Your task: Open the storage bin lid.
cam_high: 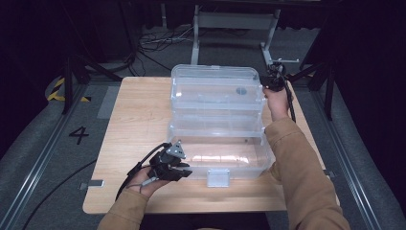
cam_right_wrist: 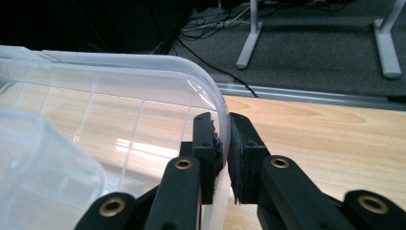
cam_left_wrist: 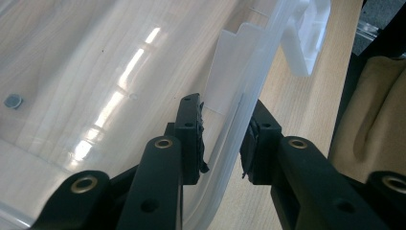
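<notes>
A clear plastic box (cam_high: 220, 160) stands on the wooden table (cam_high: 139, 124) with its lid (cam_high: 215, 86) raised upright at the back. A clear inner tray (cam_high: 215, 122) sits between them. My left gripper (cam_high: 184, 171) is at the box's front left corner. In the left gripper view its jaws (cam_left_wrist: 222, 139) straddle the front wall (cam_left_wrist: 230, 96), one inside and one outside, closed on it. My right gripper (cam_high: 269, 82) is at the lid's far right edge. There its pads (cam_right_wrist: 224, 143) pinch the lid's curved rim (cam_right_wrist: 210, 96).
A white latch (cam_high: 218, 178) hangs at the middle of the box's front wall, to the right of my left gripper. Metal frame legs (cam_high: 196, 43) and cables lie on the floor beyond the table. A brown sleeve (cam_high: 301, 172) runs along the box's right side.
</notes>
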`<state>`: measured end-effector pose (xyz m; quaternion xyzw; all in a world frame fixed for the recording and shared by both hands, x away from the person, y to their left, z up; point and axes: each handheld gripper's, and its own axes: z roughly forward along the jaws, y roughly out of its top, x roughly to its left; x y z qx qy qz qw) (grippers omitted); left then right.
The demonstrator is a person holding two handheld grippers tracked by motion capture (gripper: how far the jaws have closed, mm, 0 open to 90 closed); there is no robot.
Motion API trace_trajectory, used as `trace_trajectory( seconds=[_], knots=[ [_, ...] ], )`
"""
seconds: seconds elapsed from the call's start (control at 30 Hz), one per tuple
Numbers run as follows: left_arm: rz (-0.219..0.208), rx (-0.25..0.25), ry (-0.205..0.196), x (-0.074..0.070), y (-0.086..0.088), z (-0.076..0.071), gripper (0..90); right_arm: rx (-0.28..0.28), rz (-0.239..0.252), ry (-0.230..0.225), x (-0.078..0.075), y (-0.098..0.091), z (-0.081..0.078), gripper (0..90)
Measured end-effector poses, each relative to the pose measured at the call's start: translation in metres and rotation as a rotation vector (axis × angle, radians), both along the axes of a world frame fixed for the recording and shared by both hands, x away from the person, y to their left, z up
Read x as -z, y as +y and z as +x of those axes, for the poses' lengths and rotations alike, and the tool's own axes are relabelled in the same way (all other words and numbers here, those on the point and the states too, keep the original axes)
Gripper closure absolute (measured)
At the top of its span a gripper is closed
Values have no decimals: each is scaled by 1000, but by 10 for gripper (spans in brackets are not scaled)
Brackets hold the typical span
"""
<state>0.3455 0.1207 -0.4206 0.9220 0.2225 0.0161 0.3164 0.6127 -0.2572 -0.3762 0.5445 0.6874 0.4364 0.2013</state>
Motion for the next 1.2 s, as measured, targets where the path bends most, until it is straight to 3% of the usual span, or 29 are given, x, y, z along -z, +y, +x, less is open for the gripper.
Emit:
trace_trajectory(
  seconds=[0.53,0.77,0.8,0.93,1.2],
  knots=[
    [1,5,-4,0,0,0,721,13,17,97,19,-1,11,821],
    [1,5,-4,0,0,0,721,-5,-4,74,18,0,11,754],
    [-2,0,1,0,0,0,721,-9,-6,71,17,-1,10,675],
    [-6,1,8,0,0,1,722,-3,31,84,13,-4,7,621],
    [1,14,66,-2,0,6,731,-18,2,45,-6,-6,-7,560]
  ],
)
